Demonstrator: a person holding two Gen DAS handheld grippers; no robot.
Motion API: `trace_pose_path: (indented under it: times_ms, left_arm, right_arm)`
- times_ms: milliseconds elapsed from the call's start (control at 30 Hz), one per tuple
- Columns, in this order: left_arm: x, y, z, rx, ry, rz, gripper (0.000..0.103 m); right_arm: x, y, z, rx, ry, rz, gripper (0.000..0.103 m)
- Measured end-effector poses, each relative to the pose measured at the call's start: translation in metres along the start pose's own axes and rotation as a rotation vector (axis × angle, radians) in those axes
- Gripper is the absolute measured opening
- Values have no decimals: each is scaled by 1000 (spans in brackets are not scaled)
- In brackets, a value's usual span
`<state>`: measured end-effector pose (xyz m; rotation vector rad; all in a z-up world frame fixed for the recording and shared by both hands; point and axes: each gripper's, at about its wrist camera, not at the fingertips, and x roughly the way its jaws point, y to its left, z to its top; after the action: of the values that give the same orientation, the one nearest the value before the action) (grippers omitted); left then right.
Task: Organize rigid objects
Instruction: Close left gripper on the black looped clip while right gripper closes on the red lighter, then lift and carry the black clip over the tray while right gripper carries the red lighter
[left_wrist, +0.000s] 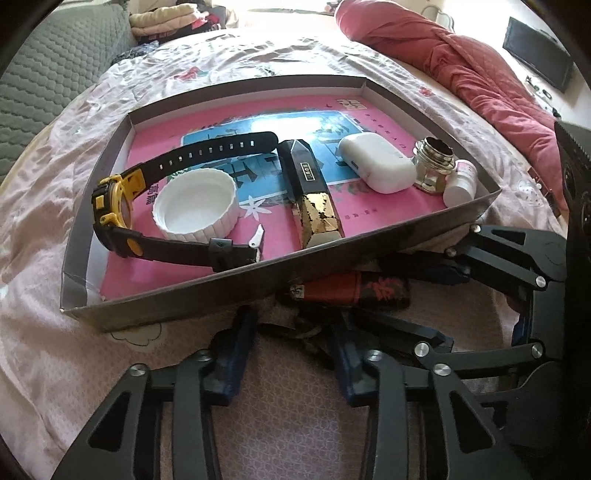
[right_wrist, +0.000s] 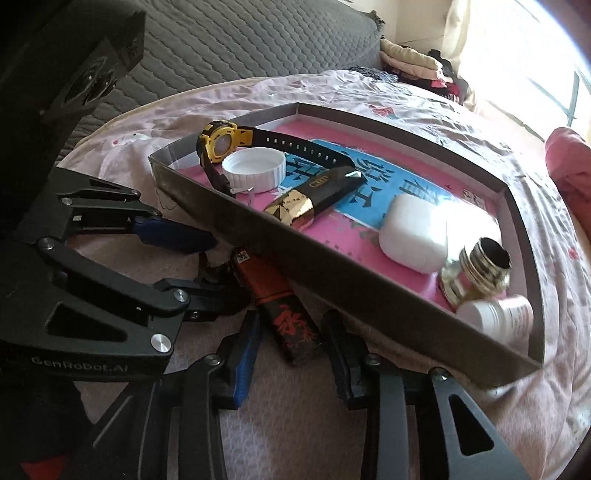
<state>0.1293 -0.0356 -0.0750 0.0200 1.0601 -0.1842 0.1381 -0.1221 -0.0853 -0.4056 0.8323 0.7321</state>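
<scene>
Both the left gripper (left_wrist: 291, 332) and right gripper (right_wrist: 290, 339) stand spread, gripping nothing. A red-and-black lighter (right_wrist: 280, 299) lies on the bedsheet (right_wrist: 295, 417) between the right fingers, against the tray wall (right_wrist: 332, 273). Past that wall: gold-black lighter (left_wrist: 314, 192), watch (left_wrist: 122, 199), white cap (left_wrist: 195, 206), earbud case (left_wrist: 376, 162), metal fitting (left_wrist: 434, 162), small bottle (left_wrist: 460, 182).

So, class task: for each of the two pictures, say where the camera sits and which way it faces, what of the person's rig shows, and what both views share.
Left wrist: sits on the left gripper, low over the bed, facing forward across the tray; its own open fingers show below, the right gripper enters from the right.
Right wrist: sits on the right gripper, facing the tray from its other end; its open fingers show below, the left gripper enters from the left.
Shared: the tray, watch, cap and the red-black case outside it.
</scene>
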Motion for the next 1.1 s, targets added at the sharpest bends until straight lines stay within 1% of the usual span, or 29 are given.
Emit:
trace_pose_path:
  times_ms: [133,267,367,533,900,1100]
  left_arm:
    - [-2,1,0,1,-1,-4,37]
    - [-8,4,-2,-4,-10,-9,37]
    - [-13,8,-6,-28,-11,-28,37]
    - [-22,16,-7,-61,-22,-33,37]
    - [-48,35,-5,-114,-74,-27,37]
    - [-57,44,-7,-140,-87,-29,37]
  right_arm:
    - [3,4,4,-31,9,-8,35]
    - [-2,0,5,-3,9,17,34]
    - [-8,5,3,-12,4,14,31]
    - [-16,14,2,-17,-3,5,27]
    - [-31,19,1,72,-34,36,23]
    - [-43,22,-4,110,-54,49,22]
